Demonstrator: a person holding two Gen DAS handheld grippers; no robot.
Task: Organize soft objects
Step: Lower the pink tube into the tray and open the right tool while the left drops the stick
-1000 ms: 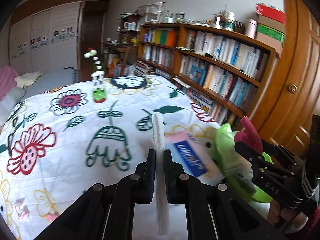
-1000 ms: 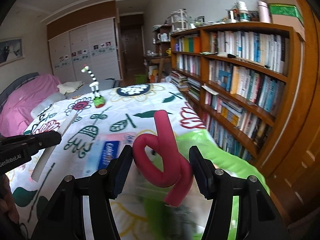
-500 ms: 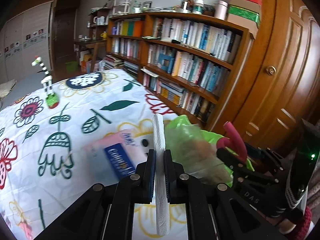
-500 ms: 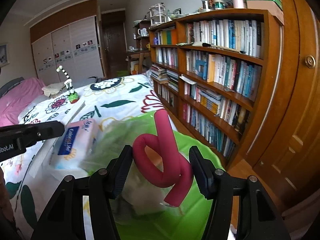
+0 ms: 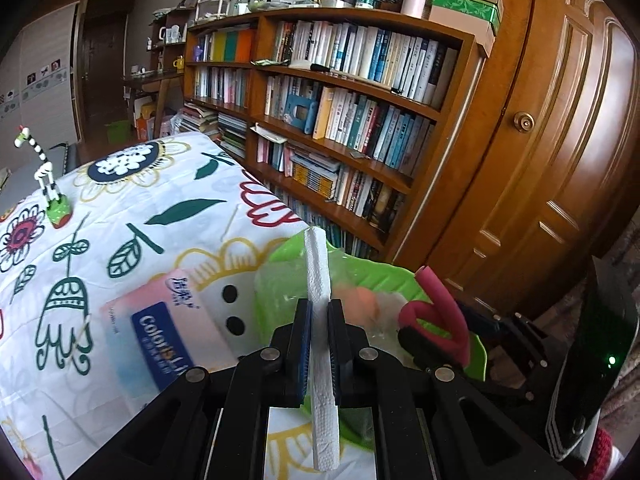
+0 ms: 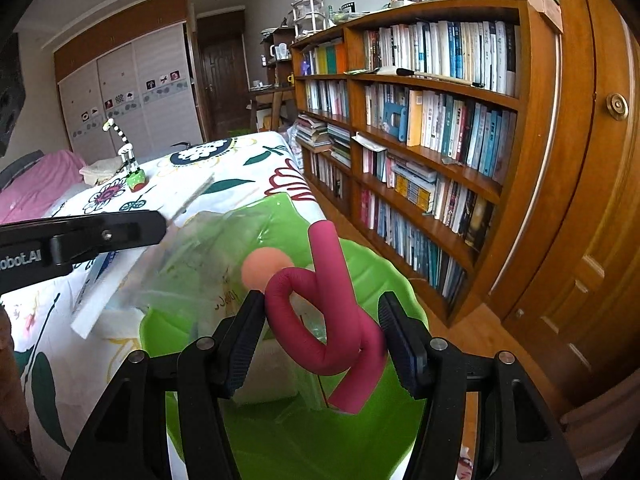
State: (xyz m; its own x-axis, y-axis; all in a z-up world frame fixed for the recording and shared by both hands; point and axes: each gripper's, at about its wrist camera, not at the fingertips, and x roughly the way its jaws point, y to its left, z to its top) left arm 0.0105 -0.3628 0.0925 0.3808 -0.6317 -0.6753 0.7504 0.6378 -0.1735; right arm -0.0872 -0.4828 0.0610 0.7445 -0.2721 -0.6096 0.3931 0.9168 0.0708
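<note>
On the bed (image 5: 168,184), far left, a striped giraffe toy (image 5: 46,180) stands well behind a Colorful tissue pack (image 5: 164,340). The left claw (image 5: 319,344) is clamped tight on a folded white paper towel (image 5: 320,320). Right of it, the right claw (image 6: 322,340) pinches a knotted pink foam tube (image 6: 332,312) over the green basin (image 6: 384,280). Only the right wrist view shows the peach ball (image 6: 262,266) and clear plastic clearly inside the basin. Compared with a second ago, both claws have swung toward the bookshelf (image 5: 340,120), now nearer the basin.
</note>
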